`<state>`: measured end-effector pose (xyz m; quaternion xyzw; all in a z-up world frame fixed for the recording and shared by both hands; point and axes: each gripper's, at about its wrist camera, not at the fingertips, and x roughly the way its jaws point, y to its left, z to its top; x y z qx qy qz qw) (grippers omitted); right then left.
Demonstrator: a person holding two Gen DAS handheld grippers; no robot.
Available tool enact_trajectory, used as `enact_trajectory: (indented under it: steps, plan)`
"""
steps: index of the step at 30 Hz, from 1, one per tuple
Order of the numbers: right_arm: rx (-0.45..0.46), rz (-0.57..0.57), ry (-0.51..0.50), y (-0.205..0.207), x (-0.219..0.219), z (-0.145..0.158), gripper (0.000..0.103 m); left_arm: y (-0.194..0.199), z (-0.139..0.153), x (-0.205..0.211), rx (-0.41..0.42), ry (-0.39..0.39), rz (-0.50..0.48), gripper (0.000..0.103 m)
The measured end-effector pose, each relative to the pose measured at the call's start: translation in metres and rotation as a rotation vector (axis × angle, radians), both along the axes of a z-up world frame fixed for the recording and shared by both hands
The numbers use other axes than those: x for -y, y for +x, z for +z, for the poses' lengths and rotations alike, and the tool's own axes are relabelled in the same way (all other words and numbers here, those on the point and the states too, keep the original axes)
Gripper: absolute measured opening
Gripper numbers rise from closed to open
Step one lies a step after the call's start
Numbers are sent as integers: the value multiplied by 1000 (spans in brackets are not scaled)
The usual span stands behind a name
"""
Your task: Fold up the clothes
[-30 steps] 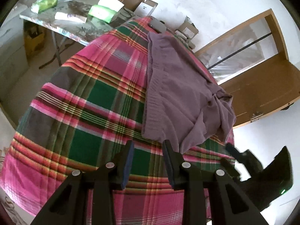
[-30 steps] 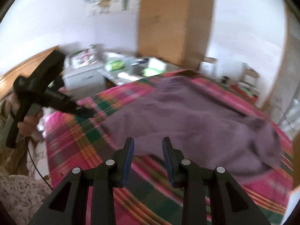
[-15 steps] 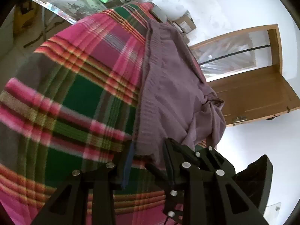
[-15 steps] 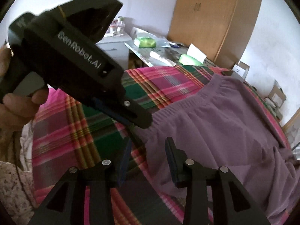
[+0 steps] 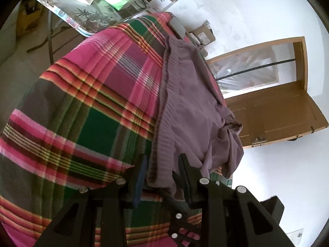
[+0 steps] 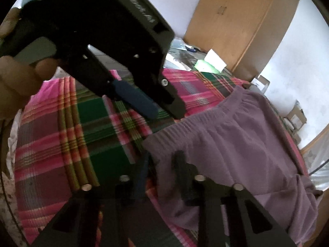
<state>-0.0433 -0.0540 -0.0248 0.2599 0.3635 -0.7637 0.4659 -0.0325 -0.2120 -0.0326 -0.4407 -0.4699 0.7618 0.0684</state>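
plaid bed [image 5: 86, 123] | purple garment [image 5: 191, 107] corner between both tongs | left [image 5: 162, 177] wide | right [image 6: 162, 170] closing

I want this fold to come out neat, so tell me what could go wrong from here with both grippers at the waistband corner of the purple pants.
1. The right gripper is closing near the corner of the purple pants; it may catch the plaid blanket.
2. The left gripper is crowded close; they may collide.

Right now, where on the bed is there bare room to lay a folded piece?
Free: the plaid bedspread between the purple garment's ribbed waistband and the cluttered side table. Crowded: the near waistband corner, where left gripper and right gripper converge.
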Motion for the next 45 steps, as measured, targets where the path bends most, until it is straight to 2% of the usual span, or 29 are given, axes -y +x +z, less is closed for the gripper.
enact_trajectory:
  steps: [3, 7, 10, 17, 20, 21, 27, 28, 29, 36, 37, 38, 39, 41, 42, 45]
  plan:
    - [-19, -25, -29, 0, -3, 5, 11, -3, -1, 7, -1, 2, 14, 33]
    - [-30, -82, -122, -1, -14, 24, 9, -9, -5, 15, 1, 28, 23, 36]
    - [-2, -114, -183, -4, -22, 36, 9, -16, -9, 15, 0, 73, 22, 37]
    - [67, -160, -239, -16, -26, 39, 9, -34, -21, -8, 17, 167, -102, 39]
    - [58, -170, -238, -14, -26, 38, 9, -37, -23, -12, 15, 183, -126, 31]
    - [55, -171, -232, -13, -27, 37, 9, -37, -23, -12, 11, 187, -131, 24]
    - [13, -161, -201, -10, -18, 31, 24, -38, -11, -12, -35, 178, -140, 22]
    - [-8, -155, -199, -9, -17, 31, 30, -39, -9, -11, -38, 181, -141, 22]
    - [-30, -150, -188, -7, -15, 28, 41, -39, -9, -12, -38, 185, -140, 22]
    - [-161, -125, -108, -1, 4, 15, 43, -32, -8, -3, -37, 184, -125, 22]
    - [-168, -127, -110, 0, 5, 15, 37, -31, -8, -1, -41, 181, -121, 22]
    - [-178, -136, -110, 0, 6, 14, 18, -30, -8, 1, -47, 178, -115, 22]
    - [-191, -146, -103, 1, 7, 13, 13, -29, -8, 3, -53, 176, -109, 22]
    - [-196, -157, -100, 0, 7, 13, 9, -28, -9, 9, -73, 188, -89, 25]
    - [-194, -162, -105, -1, 6, 13, 9, -27, -10, 12, -86, 200, -77, 30]
    - [-189, -179, -122, -1, 3, 16, 7, -28, -16, 20, -104, 239, -40, 35]
